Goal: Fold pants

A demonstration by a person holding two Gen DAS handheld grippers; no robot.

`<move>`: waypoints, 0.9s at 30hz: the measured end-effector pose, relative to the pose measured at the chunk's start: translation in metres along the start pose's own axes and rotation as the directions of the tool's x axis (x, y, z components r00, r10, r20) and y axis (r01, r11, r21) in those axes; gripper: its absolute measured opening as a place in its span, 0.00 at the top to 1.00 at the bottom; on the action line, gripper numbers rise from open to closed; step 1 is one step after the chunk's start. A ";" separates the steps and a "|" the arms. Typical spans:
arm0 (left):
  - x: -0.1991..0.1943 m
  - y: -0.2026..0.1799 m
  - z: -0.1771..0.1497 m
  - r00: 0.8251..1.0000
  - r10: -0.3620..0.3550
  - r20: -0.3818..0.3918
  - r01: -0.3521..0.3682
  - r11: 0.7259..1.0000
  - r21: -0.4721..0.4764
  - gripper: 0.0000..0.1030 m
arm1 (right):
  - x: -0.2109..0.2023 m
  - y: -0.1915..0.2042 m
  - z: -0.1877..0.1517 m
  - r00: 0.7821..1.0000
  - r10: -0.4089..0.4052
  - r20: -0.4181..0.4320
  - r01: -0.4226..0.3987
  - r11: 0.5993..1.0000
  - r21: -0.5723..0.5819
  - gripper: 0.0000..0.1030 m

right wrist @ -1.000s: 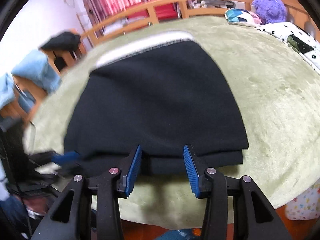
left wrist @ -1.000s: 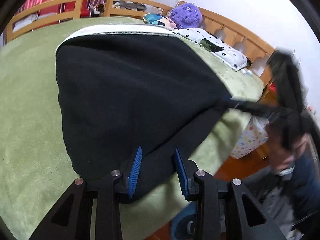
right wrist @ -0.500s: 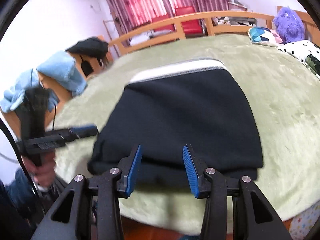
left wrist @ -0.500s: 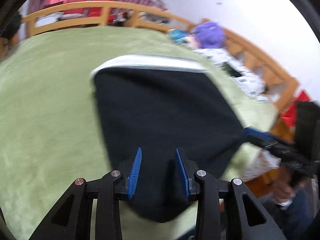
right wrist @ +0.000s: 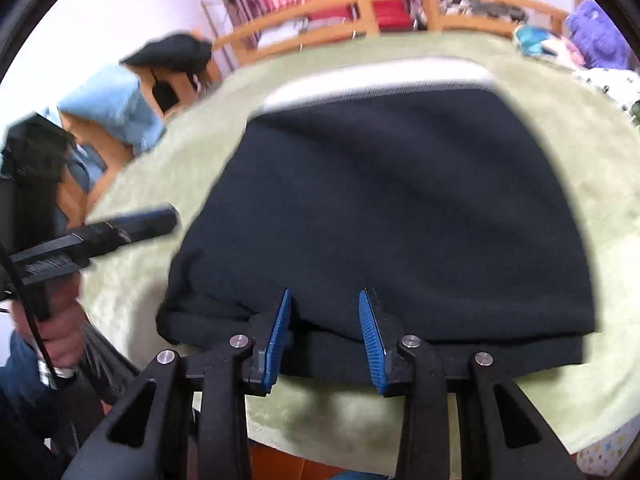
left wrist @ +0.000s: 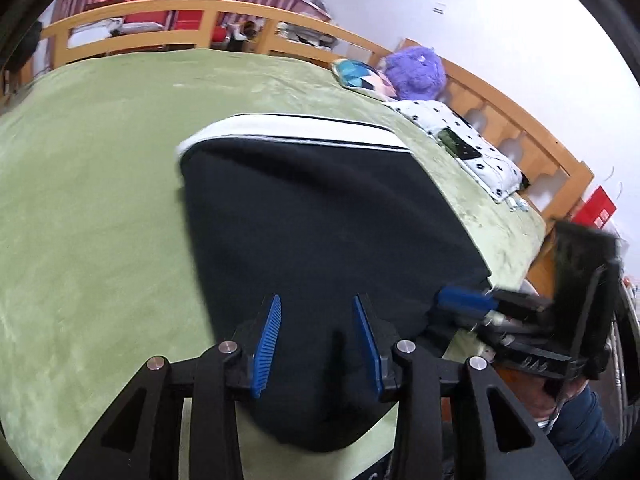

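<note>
Pants folded flat, both grippers standing off the near edge

Pants [left wrist: 320, 216] lie spread on the green blanket [left wrist: 92, 200] as a dark, squared-off bundle, doubled over so that a lower layer peeks out under the near hem in the right wrist view. The white-striped edge [left wrist: 296, 128] sits on the far side of the pants, toward the wooden bed rail [left wrist: 132, 6]. Laid that flat, the bundle looks ready for another fold or a last smoothing; I'd judge the folding well along.

The left gripper [left wrist: 316, 344] hangs over the near left corner of the pants with its blue pads [left wrist: 266, 344] apart and nothing between them. The right gripper [right wrist: 326, 338] hovers at the near hem, fingers likewise spread, gripping no cloth. Each gripper shows in the other's view, just off a near corner of the pants.

Beyond the far right of the pants rest a purple plush toy [left wrist: 416, 72] and a spotted pillow [left wrist: 460, 140].
</note>
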State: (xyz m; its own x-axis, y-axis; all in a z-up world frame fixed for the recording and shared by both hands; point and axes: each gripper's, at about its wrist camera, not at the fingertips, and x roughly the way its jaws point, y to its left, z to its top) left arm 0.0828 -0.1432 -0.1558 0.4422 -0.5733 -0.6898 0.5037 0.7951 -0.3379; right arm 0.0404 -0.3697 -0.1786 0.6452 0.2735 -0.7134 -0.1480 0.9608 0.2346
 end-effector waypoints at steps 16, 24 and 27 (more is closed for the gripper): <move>0.014 0.053 0.048 0.987 0.158 0.034 -0.158 0.987 0.024 0.70 | -0.006 -0.054 0.083 0.975 -0.188 0.116 0.192 0.981 -0.029 0.51; 0.057 0.116 0.088 0.958 0.281 0.060 -0.279 0.959 -0.046 0.70 | 0.081 -0.073 0.155 0.973 -0.217 0.072 0.223 0.970 -0.095 0.40; 0.075 0.124 0.098 0.955 0.288 0.070 -0.285 0.957 -0.049 0.70 | 0.105 -0.090 0.150 0.969 -0.243 0.045 0.246 0.967 -0.062 0.39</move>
State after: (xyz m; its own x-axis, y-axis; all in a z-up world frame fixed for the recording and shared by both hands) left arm 0.2513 -0.1075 -0.1869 0.6193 -0.3320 -0.7115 0.3196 0.9343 -0.1578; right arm 0.2337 -0.4341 -0.1755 0.6950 0.0290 -0.7184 -0.0310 0.9995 0.0104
